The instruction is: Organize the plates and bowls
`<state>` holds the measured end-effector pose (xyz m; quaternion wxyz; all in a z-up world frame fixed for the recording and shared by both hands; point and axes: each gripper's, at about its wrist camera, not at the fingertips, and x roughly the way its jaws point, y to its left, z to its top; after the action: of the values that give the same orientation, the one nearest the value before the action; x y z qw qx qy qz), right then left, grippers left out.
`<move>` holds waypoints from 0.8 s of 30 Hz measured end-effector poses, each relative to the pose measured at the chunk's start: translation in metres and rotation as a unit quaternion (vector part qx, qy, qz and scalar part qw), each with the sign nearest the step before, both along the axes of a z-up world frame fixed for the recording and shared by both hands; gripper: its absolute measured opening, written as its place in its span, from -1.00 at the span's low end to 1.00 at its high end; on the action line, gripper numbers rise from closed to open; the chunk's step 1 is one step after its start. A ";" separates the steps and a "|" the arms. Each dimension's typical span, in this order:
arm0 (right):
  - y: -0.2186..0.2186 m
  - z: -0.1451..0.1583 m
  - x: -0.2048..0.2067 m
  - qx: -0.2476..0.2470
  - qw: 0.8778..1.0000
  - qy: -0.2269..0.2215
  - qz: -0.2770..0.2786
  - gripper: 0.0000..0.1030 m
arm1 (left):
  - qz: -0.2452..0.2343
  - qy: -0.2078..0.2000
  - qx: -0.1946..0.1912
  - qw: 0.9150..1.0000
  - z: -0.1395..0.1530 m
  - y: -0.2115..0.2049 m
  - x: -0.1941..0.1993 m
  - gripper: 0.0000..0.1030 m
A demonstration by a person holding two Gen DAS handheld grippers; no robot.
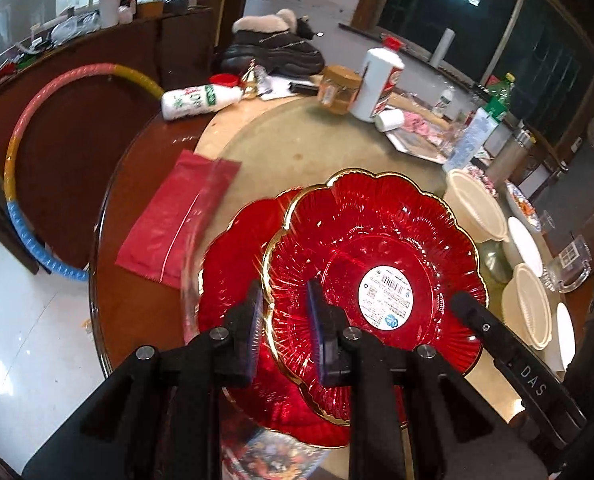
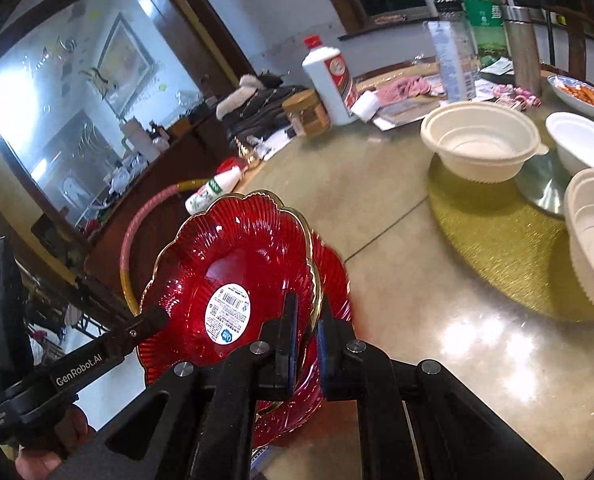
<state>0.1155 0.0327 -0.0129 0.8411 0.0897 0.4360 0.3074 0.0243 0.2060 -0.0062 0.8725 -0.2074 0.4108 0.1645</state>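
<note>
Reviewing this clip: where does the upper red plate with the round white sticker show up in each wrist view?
Left wrist view: upper red plate fills the lower centre; the left hand-held gripper straddles its gold rim.
Right wrist view: it sits tilted at lower left, rim between the fingers of the right hand-held gripper.
Shared landmark: the white liquor bottle with the red cap behind it.

Dim indoor light (fisheye-warped edges)
</note>
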 end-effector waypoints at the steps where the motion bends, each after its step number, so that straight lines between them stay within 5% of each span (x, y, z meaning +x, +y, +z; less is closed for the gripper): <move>1: 0.002 -0.001 0.000 -0.002 1.000 0.001 0.002 -0.85 | 0.002 0.003 0.002 1.000 -0.003 0.001 -0.001 -0.65; 24: 0.013 -0.012 -0.002 -0.053 0.998 -0.009 0.013 -0.83 | 0.016 0.029 0.044 0.998 -0.021 -0.008 -0.003 -0.65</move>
<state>0.1131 0.0459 -0.0245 0.8445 0.0363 0.4449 0.2959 0.0218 0.1978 -0.0271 0.8659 -0.1705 0.4244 0.2023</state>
